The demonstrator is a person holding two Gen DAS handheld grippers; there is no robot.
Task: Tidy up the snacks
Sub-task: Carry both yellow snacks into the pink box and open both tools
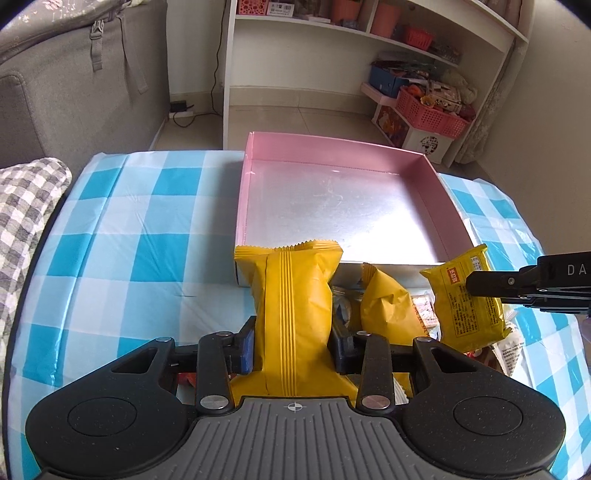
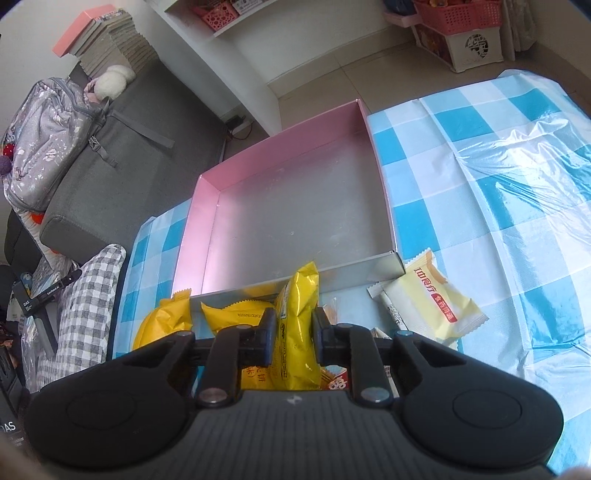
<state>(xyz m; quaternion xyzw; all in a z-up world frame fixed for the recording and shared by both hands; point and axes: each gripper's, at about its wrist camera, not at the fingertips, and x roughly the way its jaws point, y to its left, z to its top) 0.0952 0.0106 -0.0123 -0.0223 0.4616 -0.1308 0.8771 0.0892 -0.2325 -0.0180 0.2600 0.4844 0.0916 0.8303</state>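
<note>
My left gripper [image 1: 293, 332] is shut on an upright yellow snack packet [image 1: 291, 295], held just in front of the near wall of an empty pink box [image 1: 332, 147] with a silver floor. My right gripper [image 2: 294, 332] is shut on another yellow packet [image 2: 299, 314], lifted over a pile of snacks before the same box [image 2: 207, 206]. In the left wrist view that right gripper [image 1: 476, 291] comes in from the right edge with its packet [image 1: 465, 306]. More yellow packets [image 2: 236, 317] lie under the grippers, and a pale yellow one [image 2: 436, 306] rests by the box's near right corner.
A blue and white checked cloth [image 1: 129, 221] covers the table. Left of it are a grey sofa [image 1: 74, 92] and a grey checked cushion [image 1: 26, 206]. Beyond the table stands a white shelf unit [image 1: 369, 33], with a pink basket [image 1: 428, 110] on the floor beside it.
</note>
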